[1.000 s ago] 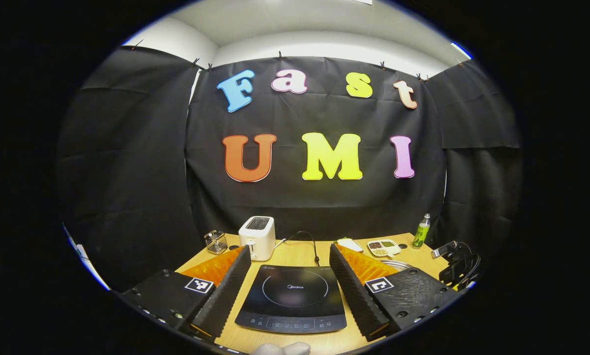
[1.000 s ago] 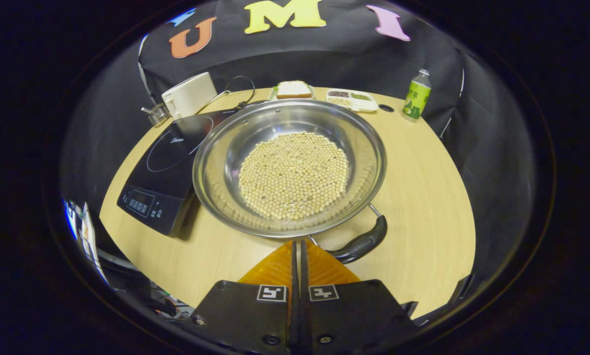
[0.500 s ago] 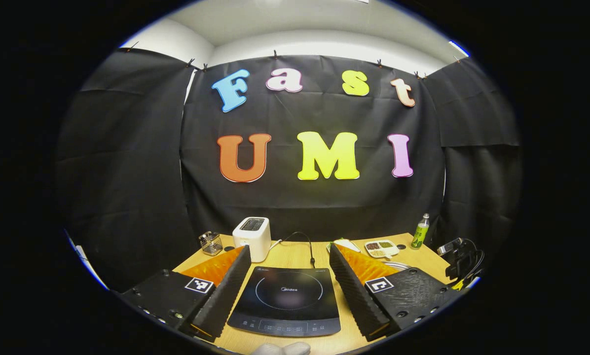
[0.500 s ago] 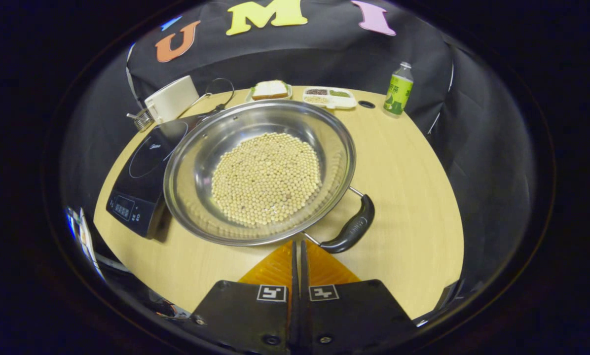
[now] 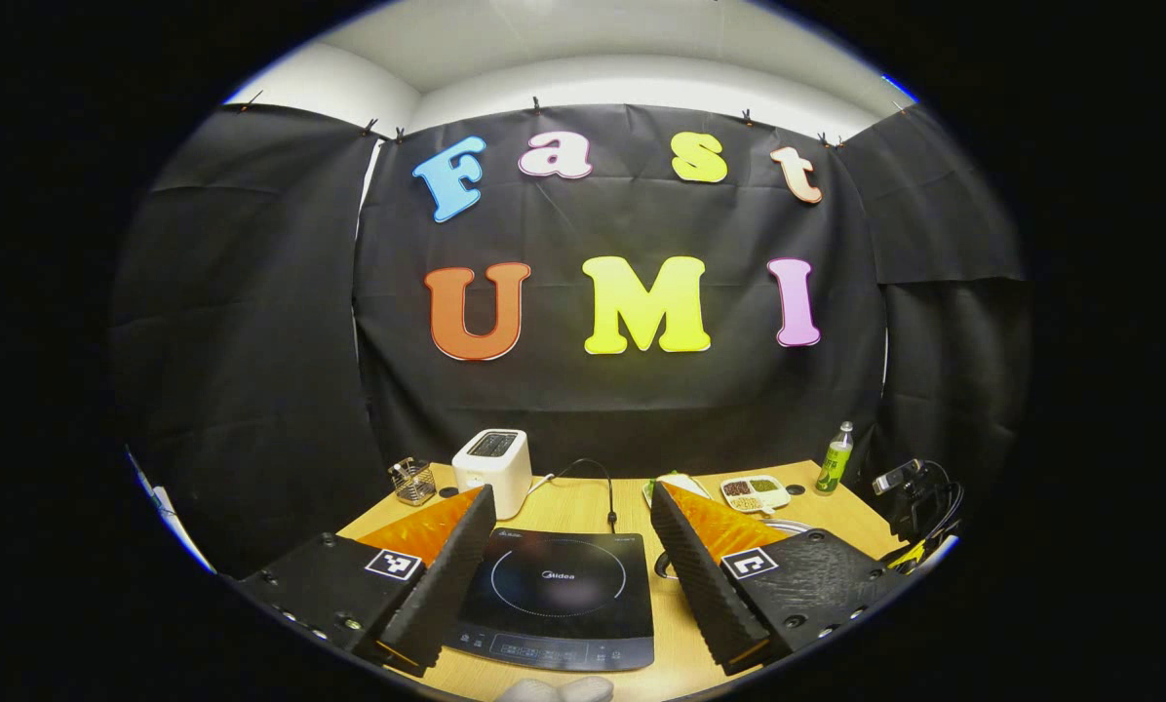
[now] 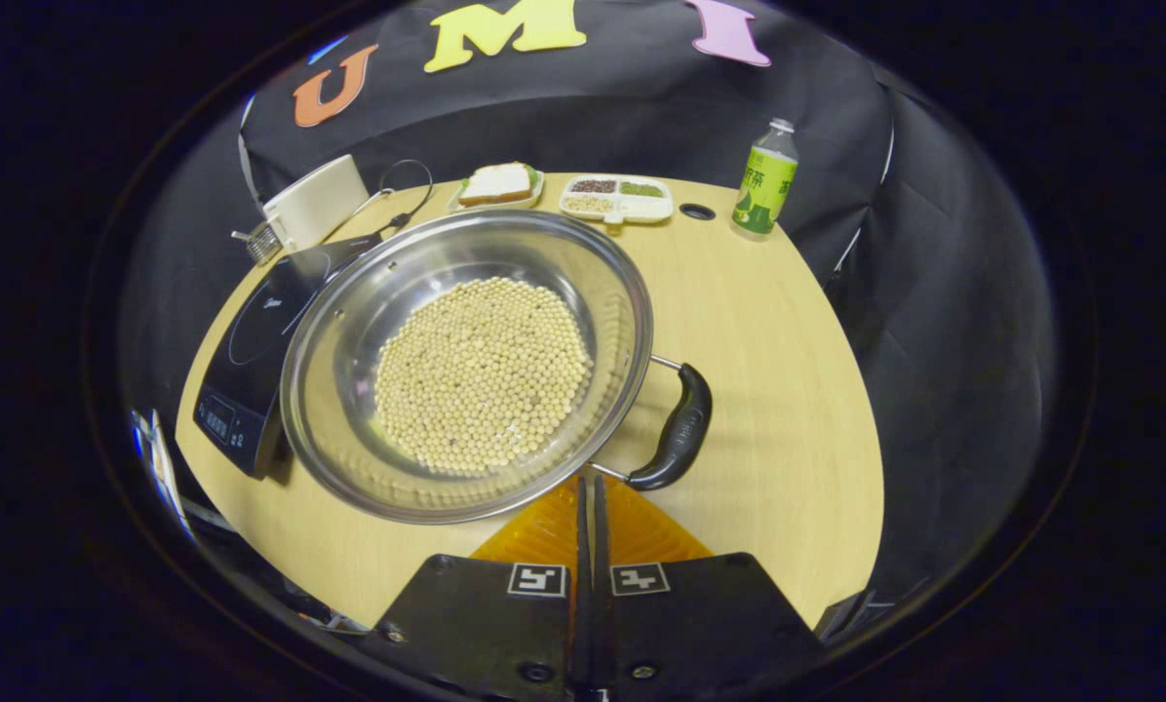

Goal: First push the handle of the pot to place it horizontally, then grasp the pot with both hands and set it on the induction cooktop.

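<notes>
In the right gripper view, the closed, empty right gripper [image 6: 588, 507] sits at bottom centre, the shiny steel bean-filled pot's [image 6: 466, 361] black curved handle [image 6: 676, 429] just up-right; the left gripper [image 5: 571, 546] hangs wide open, holding nothing.

Your left gripper [image 5: 573, 565] is held level, pointing straight ahead, its two fingers spread wide apart with nothing between them. Your right gripper [image 6: 588, 507] tilts downward, its fingers pressed together along their whole length so that just a thin seam shows, gripping nothing.
</notes>
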`<state>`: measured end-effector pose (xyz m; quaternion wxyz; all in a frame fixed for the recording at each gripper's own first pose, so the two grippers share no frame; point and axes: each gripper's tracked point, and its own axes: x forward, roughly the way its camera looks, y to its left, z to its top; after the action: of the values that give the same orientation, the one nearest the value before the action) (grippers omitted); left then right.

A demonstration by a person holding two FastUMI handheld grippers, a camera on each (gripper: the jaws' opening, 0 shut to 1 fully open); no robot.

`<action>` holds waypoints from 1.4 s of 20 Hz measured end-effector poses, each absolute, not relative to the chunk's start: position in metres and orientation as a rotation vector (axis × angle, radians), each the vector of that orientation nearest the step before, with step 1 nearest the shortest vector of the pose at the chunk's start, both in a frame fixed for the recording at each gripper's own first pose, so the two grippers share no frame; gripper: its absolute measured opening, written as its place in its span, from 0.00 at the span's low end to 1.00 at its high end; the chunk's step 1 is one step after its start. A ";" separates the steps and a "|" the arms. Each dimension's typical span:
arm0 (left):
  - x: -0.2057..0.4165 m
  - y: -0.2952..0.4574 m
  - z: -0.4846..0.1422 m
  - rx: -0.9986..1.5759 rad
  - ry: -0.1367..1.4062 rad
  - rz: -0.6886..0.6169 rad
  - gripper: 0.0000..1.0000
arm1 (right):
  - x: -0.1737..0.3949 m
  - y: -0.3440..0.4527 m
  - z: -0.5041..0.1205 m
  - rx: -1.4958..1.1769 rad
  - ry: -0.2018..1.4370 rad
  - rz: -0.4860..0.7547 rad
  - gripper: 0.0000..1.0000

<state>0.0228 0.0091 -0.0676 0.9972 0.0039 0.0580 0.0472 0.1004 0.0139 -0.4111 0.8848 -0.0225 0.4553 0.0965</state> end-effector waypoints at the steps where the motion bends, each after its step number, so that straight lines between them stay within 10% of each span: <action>1: 0.024 0.006 -0.068 0.008 0.117 0.101 0.96 | 0.105 0.009 -0.411 -0.060 0.949 0.209 0.04; 25: 0.073 -0.051 -0.109 0.022 0.169 0.140 0.95 | 0.164 -0.044 -0.400 -0.197 0.863 0.246 0.01; 28: 0.087 -0.060 -0.125 0.023 0.185 0.102 0.95 | 0.153 -0.053 -0.383 -0.199 0.819 0.246 0.12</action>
<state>0.0869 -0.0601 -0.1251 0.9943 0.0117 0.0924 0.0509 0.1528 -0.0532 -0.3829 0.9052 -0.0964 0.3964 0.1190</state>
